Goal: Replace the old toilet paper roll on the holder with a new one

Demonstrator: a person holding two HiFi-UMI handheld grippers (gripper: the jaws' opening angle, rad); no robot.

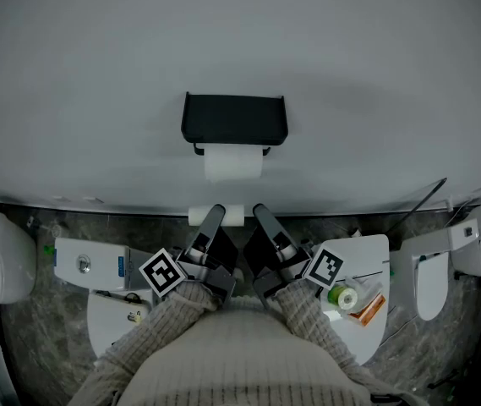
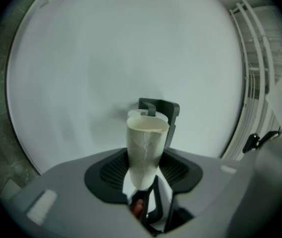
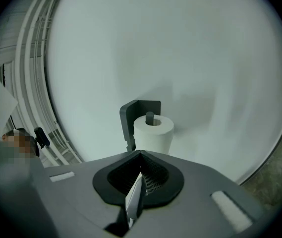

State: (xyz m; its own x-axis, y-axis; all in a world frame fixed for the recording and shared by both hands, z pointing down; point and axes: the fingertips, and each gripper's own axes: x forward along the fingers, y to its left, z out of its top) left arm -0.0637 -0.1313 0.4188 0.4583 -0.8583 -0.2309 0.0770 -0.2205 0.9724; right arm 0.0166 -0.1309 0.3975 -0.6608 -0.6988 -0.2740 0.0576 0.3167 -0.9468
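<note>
There, white roll [image 1: 232, 163] on black holder [image 1: 234, 117].

No word, number or brand name can be read anywhere here. The nearest things to signs are black-and-white patterns. One square marker [image 1: 161, 271] is on the cube of the left gripper [image 1: 214, 216], and a second square marker [image 1: 325, 266] is on the cube of the right gripper [image 1: 262, 213]. Both show block patterns, not letters. A blue label [image 1: 122, 266] sits at the right edge of the left white lid [image 1: 71, 252], its print too small to make out. An orange packet [image 1: 369, 309] lies near the right edge of the right white lid [image 1: 371, 252], and its print is just as illegible.
</note>
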